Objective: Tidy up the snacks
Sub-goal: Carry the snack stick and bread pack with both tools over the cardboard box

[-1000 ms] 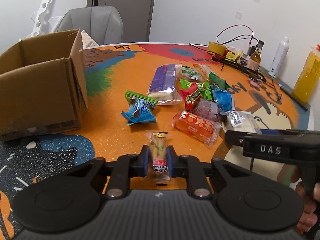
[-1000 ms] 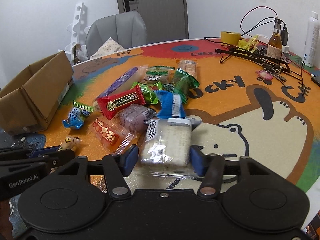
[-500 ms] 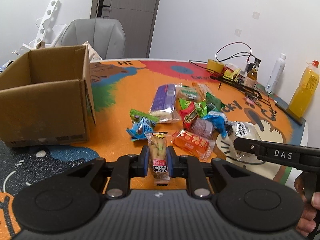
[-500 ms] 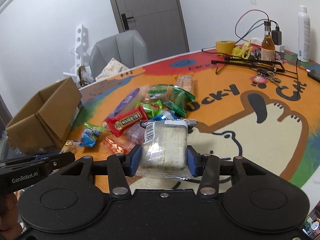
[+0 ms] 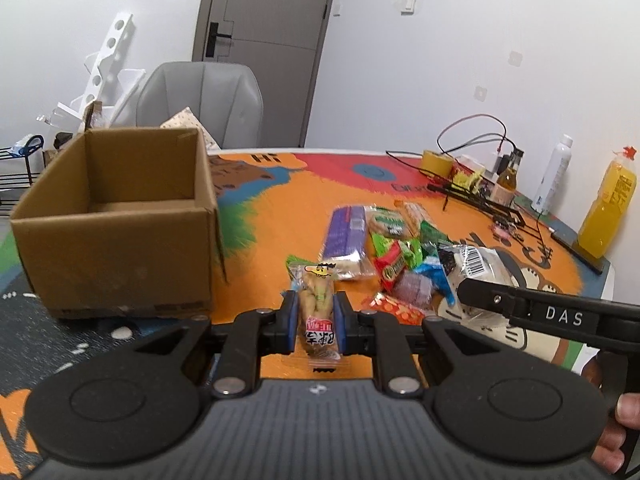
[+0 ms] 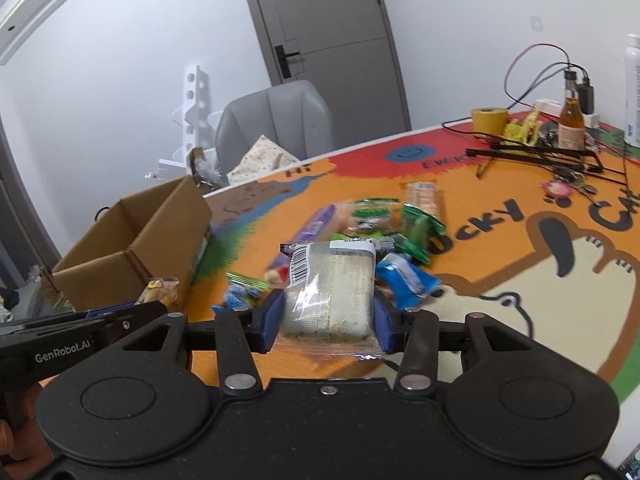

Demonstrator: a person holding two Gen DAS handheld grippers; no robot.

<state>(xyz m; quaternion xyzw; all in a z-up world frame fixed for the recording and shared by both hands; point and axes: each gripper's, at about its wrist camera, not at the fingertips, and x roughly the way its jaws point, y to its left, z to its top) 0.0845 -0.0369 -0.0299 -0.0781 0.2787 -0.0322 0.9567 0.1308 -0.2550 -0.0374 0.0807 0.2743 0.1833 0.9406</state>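
The desk [image 5: 280, 200] has a bright cartoon cover. An open brown box [image 5: 116, 224] sits far left. A pile of snacks [image 5: 384, 248] lies in the middle. The right hand-held gripper [image 6: 328, 320] has just squeezed in on a clear cake pack [image 6: 328, 292], lifted above the pile. The left hand-held gripper [image 5: 316, 320] pinches a thin peanut bag [image 5: 318, 300], near the box.

A clear-wrapped peanut packet [image 5: 318, 312] and pale wrapped cake [image 6: 330, 294] are lifted above the heaped snacks [image 5: 384, 248].
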